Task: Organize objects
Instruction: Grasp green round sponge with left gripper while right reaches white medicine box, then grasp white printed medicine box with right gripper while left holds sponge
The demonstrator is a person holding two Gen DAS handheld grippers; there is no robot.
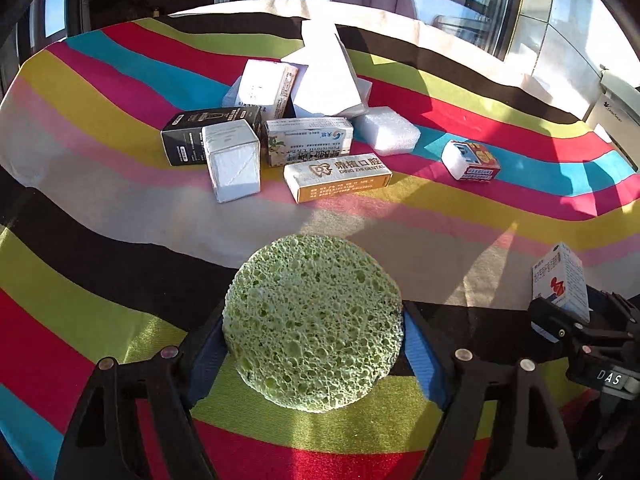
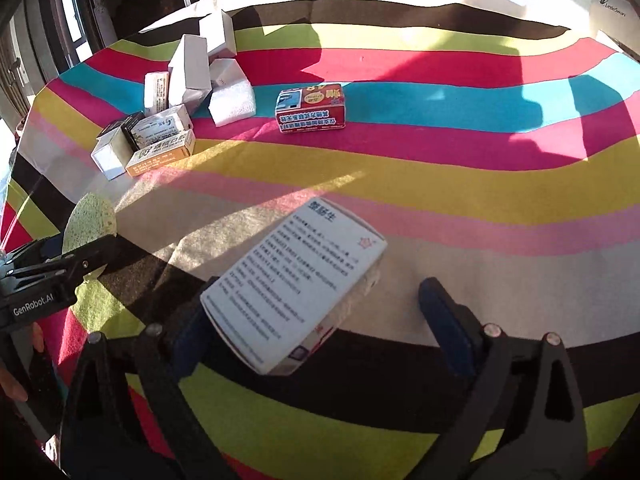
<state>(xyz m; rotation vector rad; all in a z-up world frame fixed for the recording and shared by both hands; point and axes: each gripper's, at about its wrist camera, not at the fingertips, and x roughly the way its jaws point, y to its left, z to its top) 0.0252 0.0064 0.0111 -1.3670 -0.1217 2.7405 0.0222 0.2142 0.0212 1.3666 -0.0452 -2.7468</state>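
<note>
The green sponge [image 1: 314, 322] sits low in the centre of the left wrist view, a round, porous disc standing on edge between the pads of the left gripper [image 1: 314, 344]. It looks light and springy, so it should give under pressure; its curved rim is the place to take it. Both blue pads [image 1: 212, 354] lie against that rim, though whether they actually press in is hard to judge from here.

In the right wrist view the white medicine box [image 2: 294, 280] lies tilted at lower centre, a stiff, light printed carton that a hard pinch could crush. The right gripper [image 2: 320, 332] stands wide: its left pad touches the box, the right pad is well clear, so nothing is held.

Upper left of both views, cartons and white foam blocks [image 1: 386, 130] crowd together, a red box [image 2: 310, 109] apart from them, all on the striped woven cloth [image 1: 120, 80].
</note>
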